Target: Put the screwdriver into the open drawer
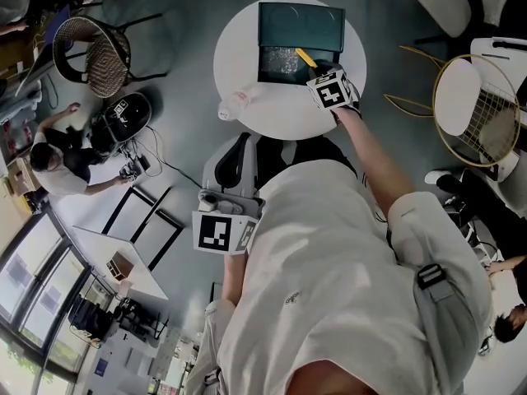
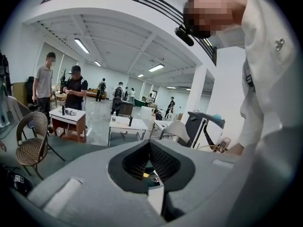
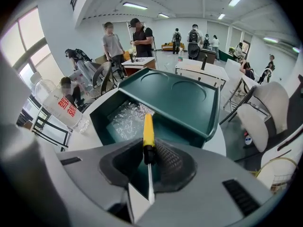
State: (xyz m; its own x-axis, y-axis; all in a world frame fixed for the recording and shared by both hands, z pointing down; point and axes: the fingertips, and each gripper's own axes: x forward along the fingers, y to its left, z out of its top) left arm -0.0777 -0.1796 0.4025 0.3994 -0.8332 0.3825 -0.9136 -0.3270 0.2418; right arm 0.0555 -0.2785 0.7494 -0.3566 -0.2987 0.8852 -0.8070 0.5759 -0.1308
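Note:
A dark green cabinet point(image 1: 300, 23) stands on the round white table point(image 1: 272, 113), its drawer point(image 1: 265, 77) pulled open toward me. My right gripper point(image 1: 319, 71) hangs over the drawer's right side, shut on the screwdriver point(image 1: 305, 57). In the right gripper view the yellow handle point(image 3: 148, 129) sticks out past the pads over the drawer point(image 3: 102, 122), and the metal shaft runs back between the jaws of the right gripper point(image 3: 149, 150). A crumpled clear plastic bag point(image 3: 125, 119) lies in the drawer. My left gripper point(image 1: 218, 208) is held low by my torso, shut and empty, away from the table.
A clear bottle point(image 1: 233, 103) with red print point(image 3: 59, 105) lies on the table's left edge. A wicker chair point(image 1: 92, 54) stands at the left, a wire chair point(image 1: 479, 109) at the right. A person point(image 1: 58, 159) crouches on the floor at the left.

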